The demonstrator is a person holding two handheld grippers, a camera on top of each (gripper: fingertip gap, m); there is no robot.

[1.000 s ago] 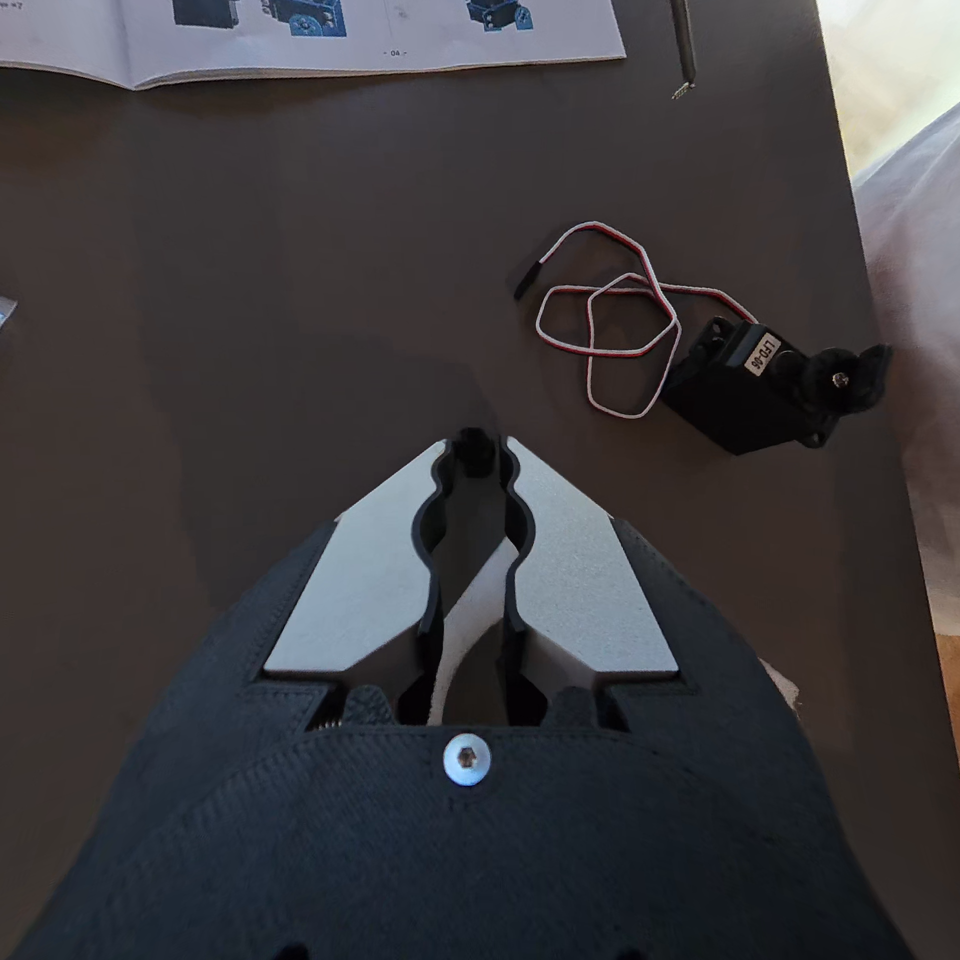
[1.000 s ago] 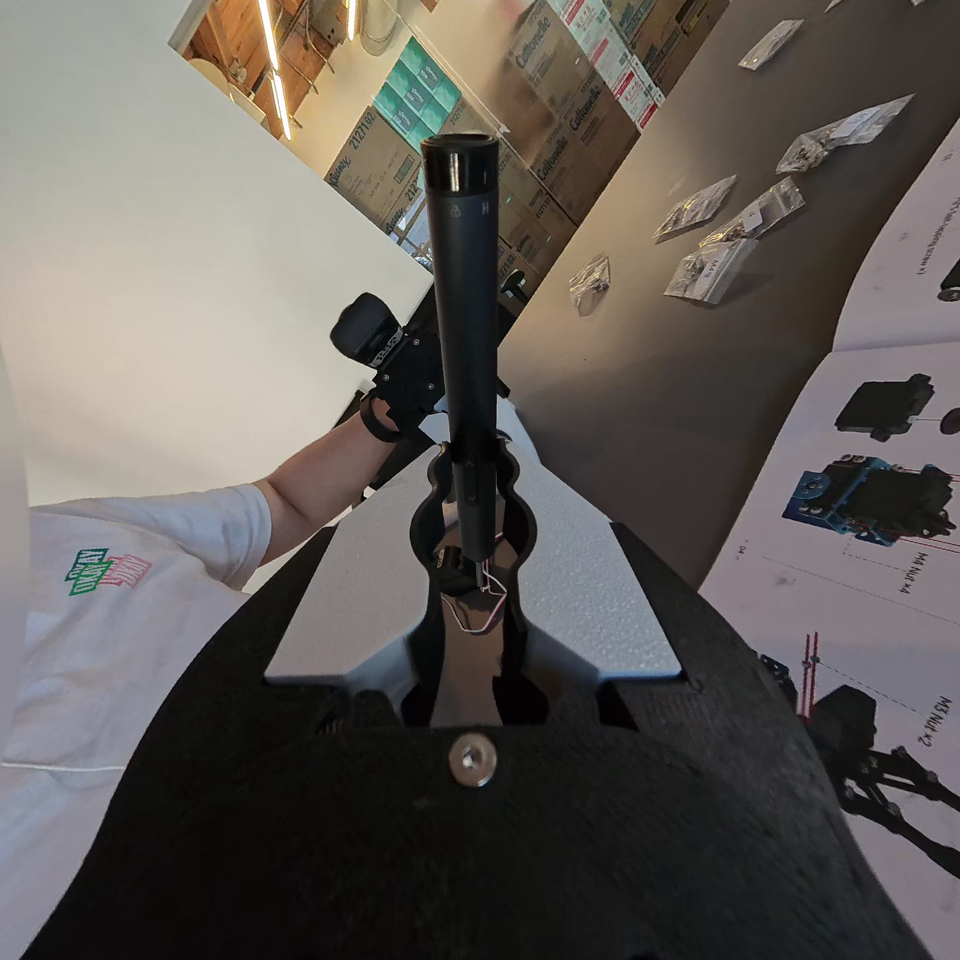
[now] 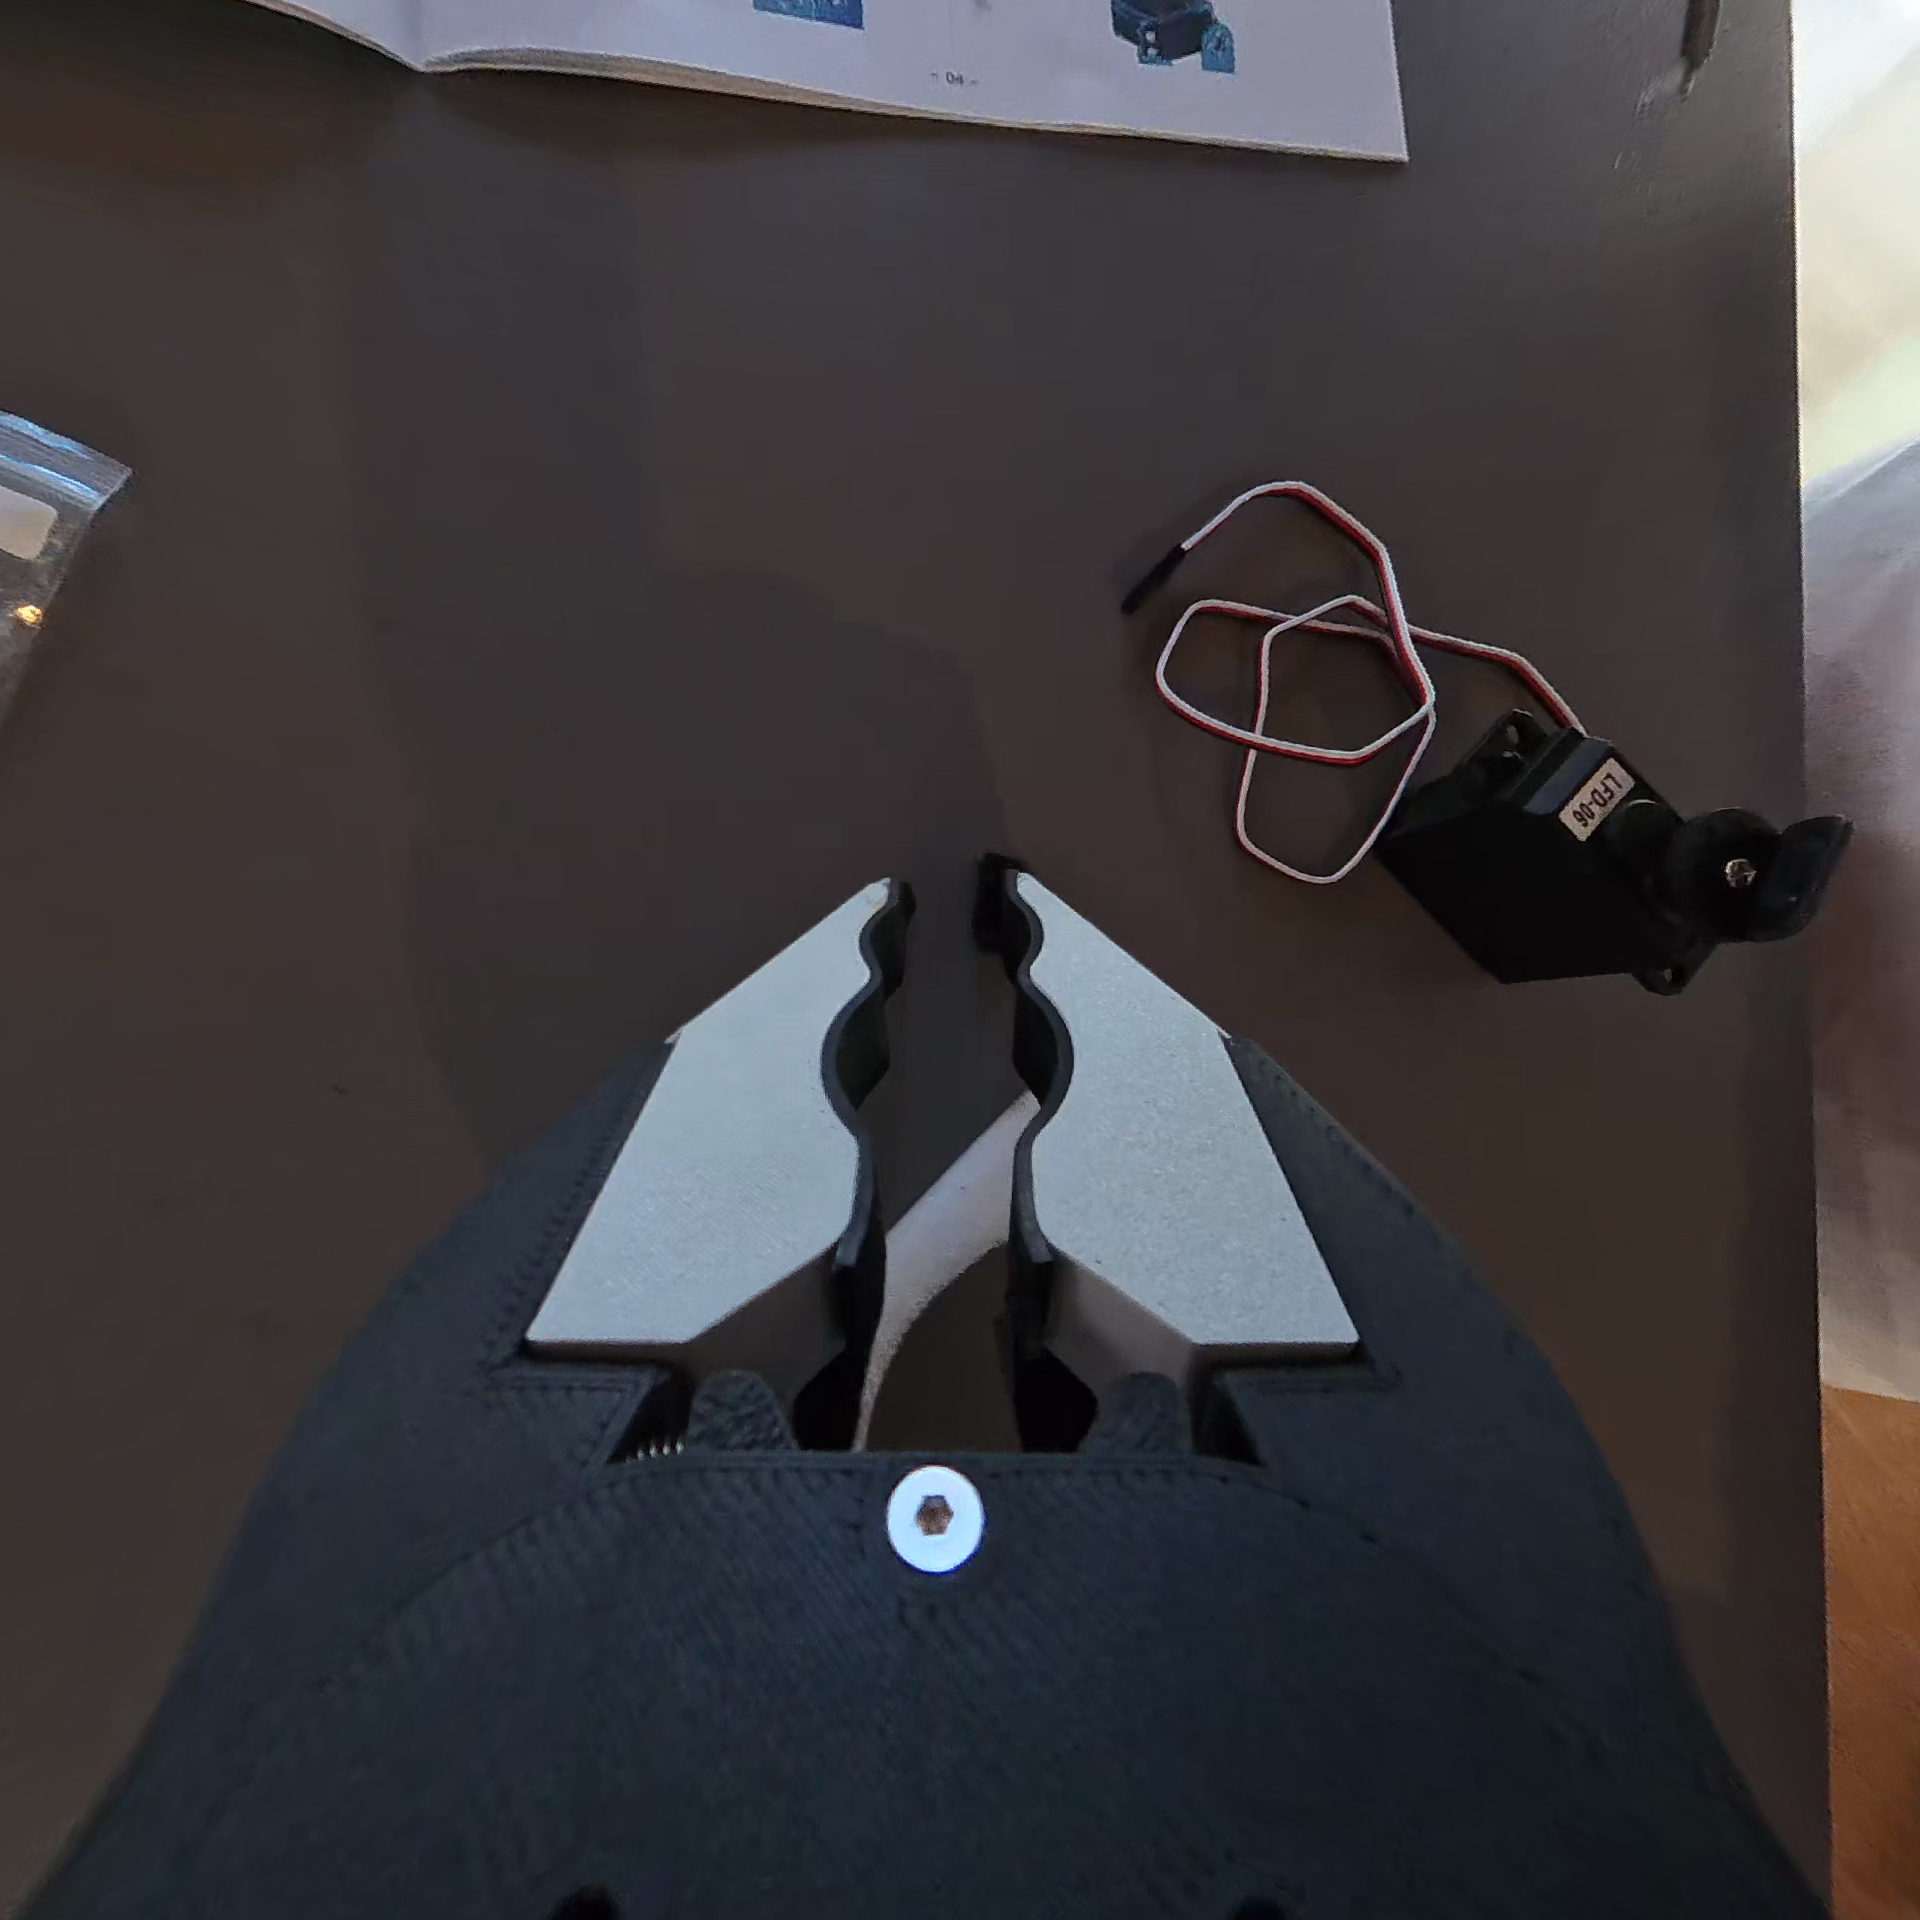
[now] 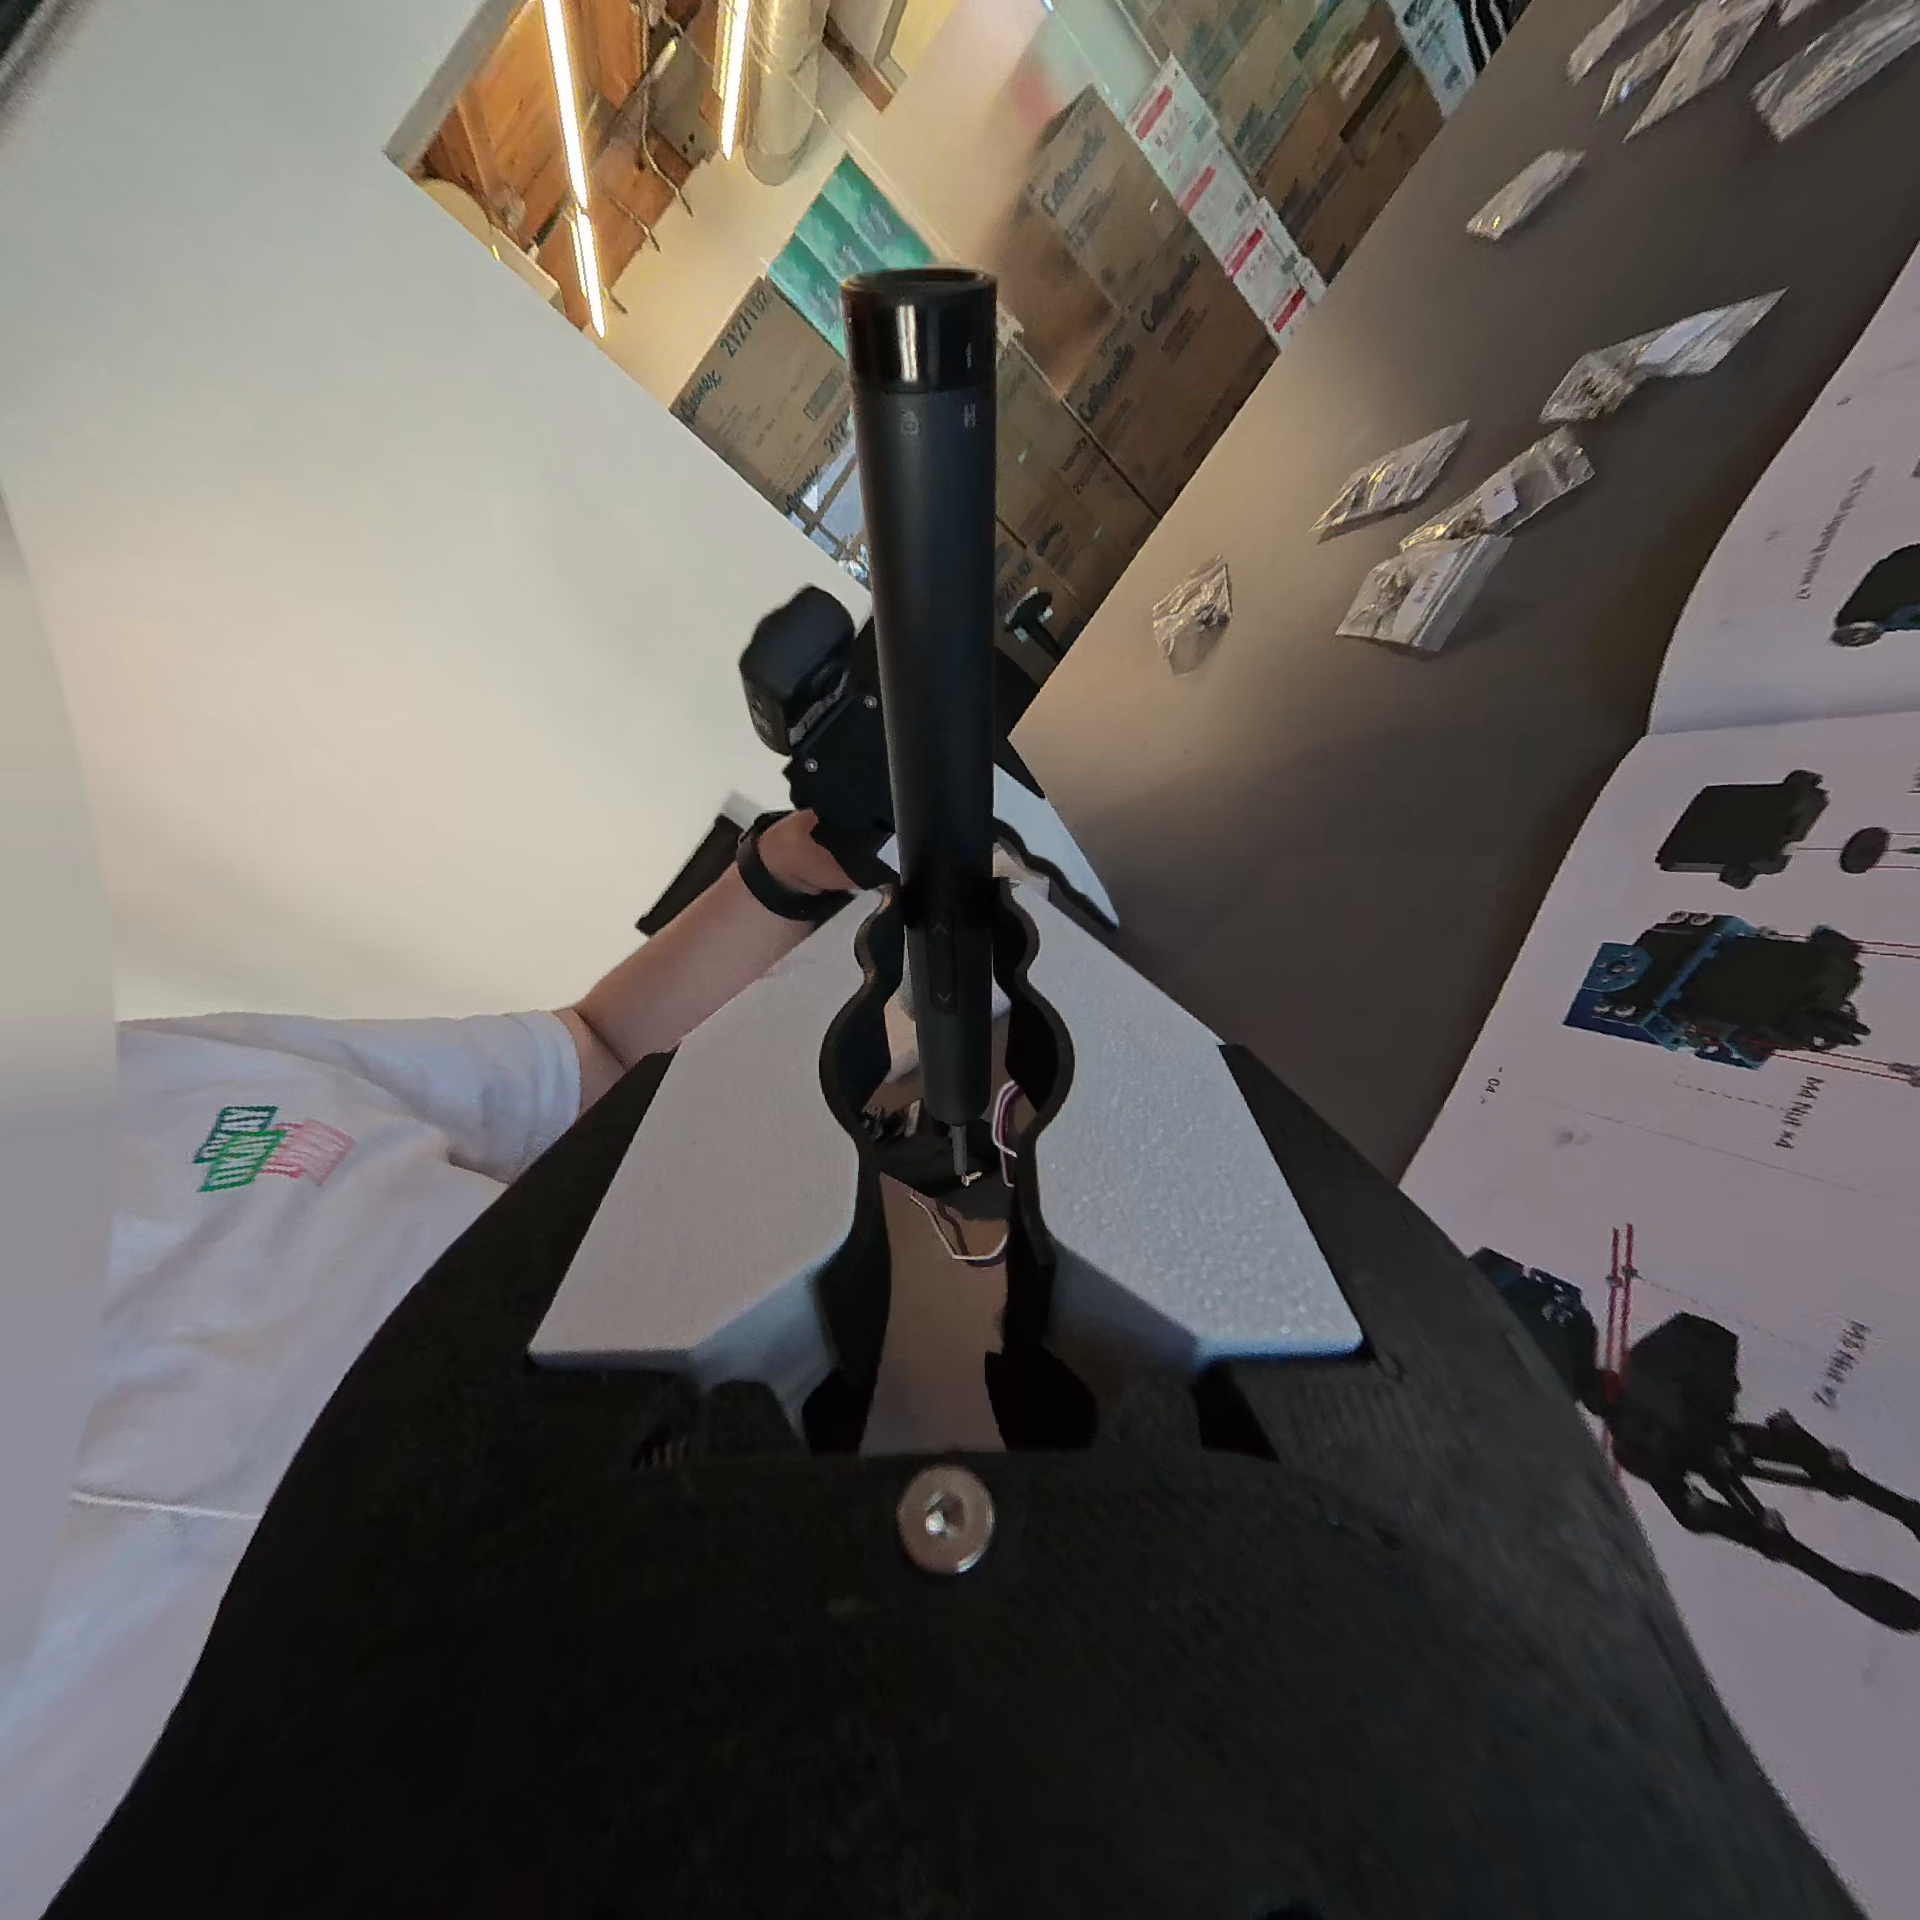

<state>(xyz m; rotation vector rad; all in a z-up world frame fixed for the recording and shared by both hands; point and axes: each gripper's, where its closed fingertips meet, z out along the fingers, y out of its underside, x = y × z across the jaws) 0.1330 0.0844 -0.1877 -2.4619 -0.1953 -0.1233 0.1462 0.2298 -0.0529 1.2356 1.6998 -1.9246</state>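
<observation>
Left wrist view only: left gripper (image 3: 948, 896) over dark table (image 3: 623, 520), jaws apart with nothing between. One black servo (image 3: 1558, 862) on table to the right near the edge, apart from gripper, its red-white-black cable (image 3: 1309, 675) looped just left of it. One open manual (image 3: 1039, 73) at far edge, corner of one clear bag (image 3: 42, 520) far left.

Right wrist view only: right gripper (image 4: 948, 904) clamped on one black electric screwdriver (image 4: 928, 623), handle pointing up and away, bit end down between the fingers, above servo wires. About ten clear parts bags (image 4: 1423, 582) far right, cardboard boxes (image 4: 1143, 312) behind, person's arm (image 4: 675, 987) with the other gripper.

Versus a second ago: left jaws were closed on a small black part, now opened and empty; right grip unchanged.
</observation>
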